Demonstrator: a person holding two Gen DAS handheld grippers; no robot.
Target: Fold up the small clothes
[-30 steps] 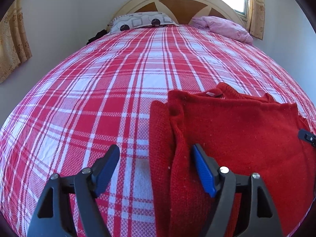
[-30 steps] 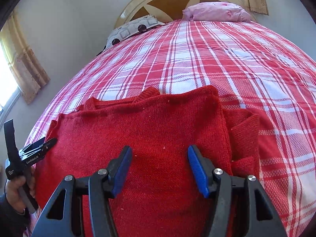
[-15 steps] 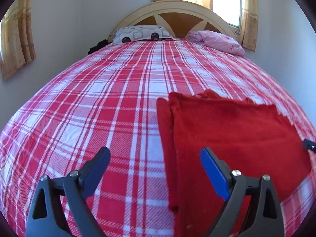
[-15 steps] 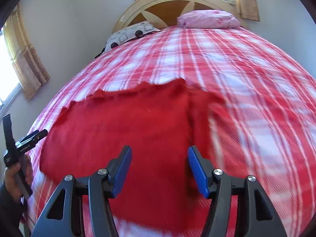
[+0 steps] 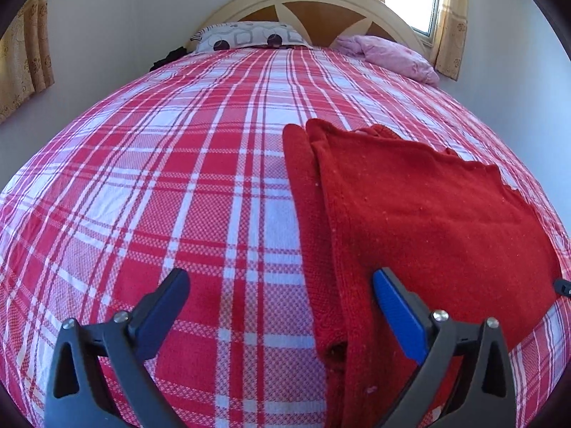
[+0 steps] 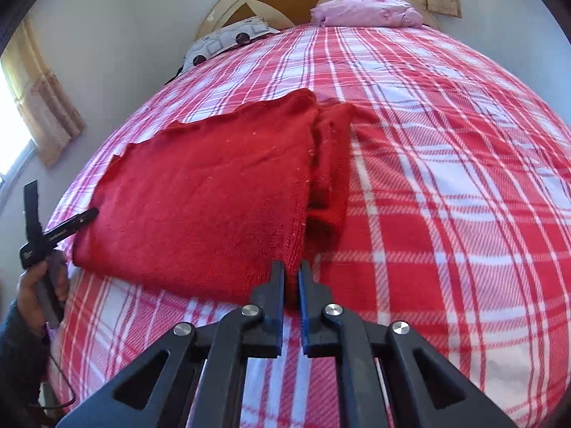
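Observation:
A red knitted sweater [image 5: 421,214] lies folded flat on the plaid bed; it also shows in the right wrist view [image 6: 214,192], with a folded sleeve [image 6: 332,164] along its right side. My left gripper [image 5: 282,296] is open and empty, over the sweater's left edge near the bed's front. My right gripper [image 6: 292,278] has its jaws nearly together at the sweater's near right corner; red fabric shows in the narrow gap. The left gripper also appears in the right wrist view [image 6: 64,228], held by a hand at the sweater's left edge.
The bed has a red and white plaid sheet [image 5: 160,185]. A patterned pillow [image 5: 249,37] and a pink pillow [image 5: 392,55] lie by the wooden headboard [image 5: 321,10]. Walls and curtained windows stand on both sides.
Both grippers pulled back toward the bed's front edge, off the sweater. My right gripper closed from wide open to nearly shut at the sweater's near corner. The left stayed open.

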